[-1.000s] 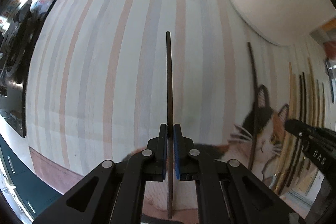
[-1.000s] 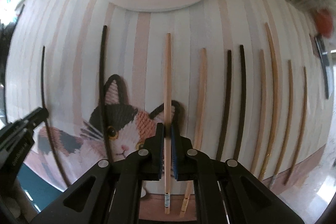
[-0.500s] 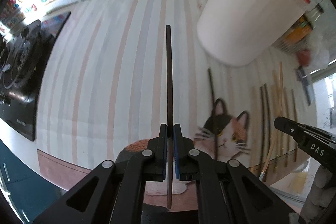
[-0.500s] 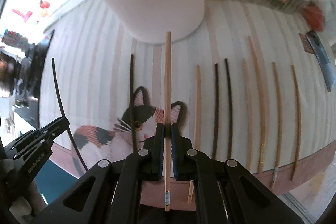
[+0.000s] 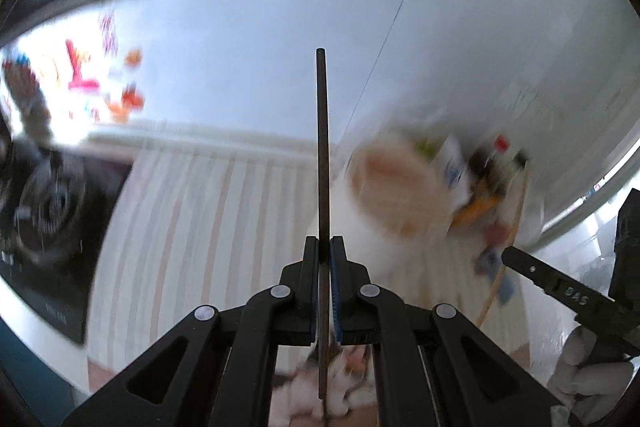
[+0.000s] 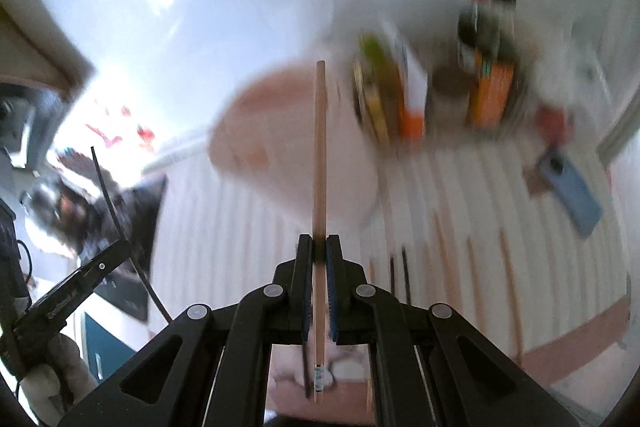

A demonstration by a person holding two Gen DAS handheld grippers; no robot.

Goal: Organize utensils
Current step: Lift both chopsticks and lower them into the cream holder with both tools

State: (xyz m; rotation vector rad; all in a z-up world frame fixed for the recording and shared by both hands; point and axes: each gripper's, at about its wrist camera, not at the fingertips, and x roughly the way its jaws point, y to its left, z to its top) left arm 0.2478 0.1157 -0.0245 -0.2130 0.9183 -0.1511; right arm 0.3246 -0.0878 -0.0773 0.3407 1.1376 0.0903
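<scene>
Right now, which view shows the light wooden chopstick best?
The right wrist view. The light wooden chopstick runs sharp and whole up the frame's middle, clamped in the right gripper jaws, its tip before the blurred cup. The left wrist view shows only a thin curved sliver of it at the right.

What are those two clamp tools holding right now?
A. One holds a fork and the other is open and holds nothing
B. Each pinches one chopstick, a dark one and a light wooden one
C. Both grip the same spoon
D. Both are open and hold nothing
B: the left gripper is closed on a dark chopstick, and the right gripper is closed on a light wooden chopstick.
</scene>
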